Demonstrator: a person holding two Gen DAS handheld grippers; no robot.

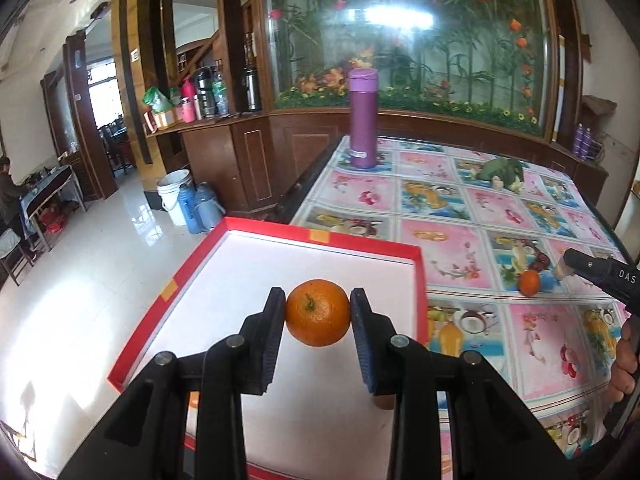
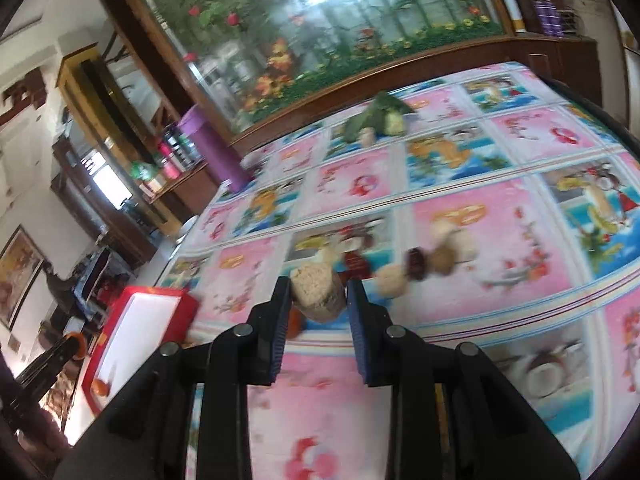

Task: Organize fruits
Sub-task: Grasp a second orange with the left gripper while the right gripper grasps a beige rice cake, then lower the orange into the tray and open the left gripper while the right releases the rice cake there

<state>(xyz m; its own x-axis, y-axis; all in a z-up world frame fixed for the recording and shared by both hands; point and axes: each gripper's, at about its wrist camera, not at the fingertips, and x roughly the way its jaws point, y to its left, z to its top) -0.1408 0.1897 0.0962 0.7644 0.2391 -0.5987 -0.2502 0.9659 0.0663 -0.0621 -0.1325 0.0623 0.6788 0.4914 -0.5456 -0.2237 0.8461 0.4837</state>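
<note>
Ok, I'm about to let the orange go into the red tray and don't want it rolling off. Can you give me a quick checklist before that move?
1. Orange gripped in the left claw, pads on both sides: ok.
2. Orange over the red tray's white floor, inside the rim: ok.
3. White floor under the orange free of other things: ok as far as visible; the claw hides the near part.
4. Orange low enough to release: cannot tell.
5. Right claw out of the way, over the tablecloth, shut on a beige cylinder: ok.
6. Loose orange outside the tray, still to collect: not ok.
</note>
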